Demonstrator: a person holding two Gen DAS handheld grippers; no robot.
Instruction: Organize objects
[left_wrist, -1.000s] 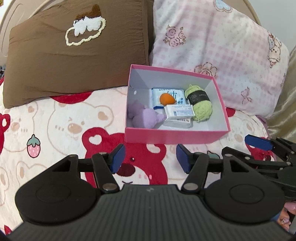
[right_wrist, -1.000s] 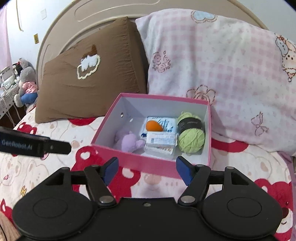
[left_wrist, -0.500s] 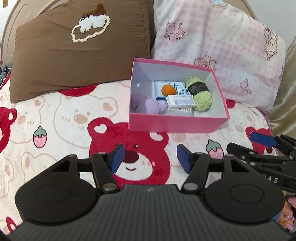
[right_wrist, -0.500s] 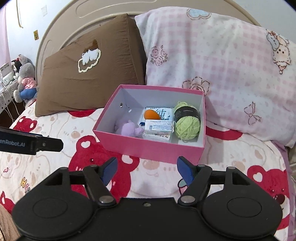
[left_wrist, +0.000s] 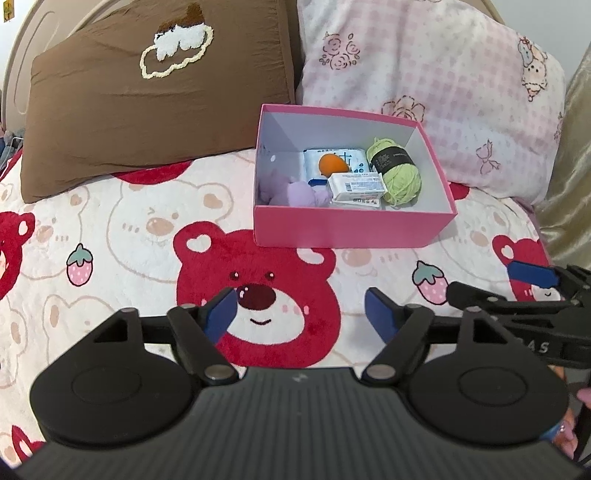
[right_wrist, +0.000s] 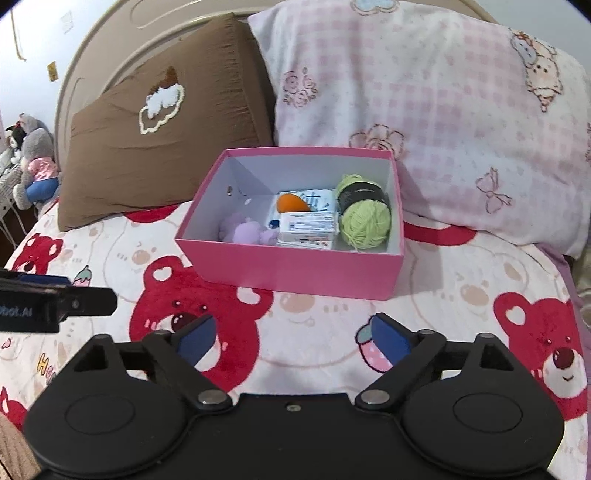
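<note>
Ahead of your left gripper (left_wrist: 299, 314), whose jaws are opening with nothing between them, sits the open pink cardboard box (left_wrist: 351, 230) on the bear-print blanket (left_wrist: 110, 236), holding a green yarn ball (left_wrist: 400, 181). From your right gripper (right_wrist: 293, 338), jaws also opening and bare, that box (right_wrist: 295, 267) lies near the brown pillow (right_wrist: 155, 147).

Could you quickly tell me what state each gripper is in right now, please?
Left gripper: jaws opening, nothing between them, above the bedspread.
Right gripper: jaws opening, nothing between them, short of the pink box.
</note>
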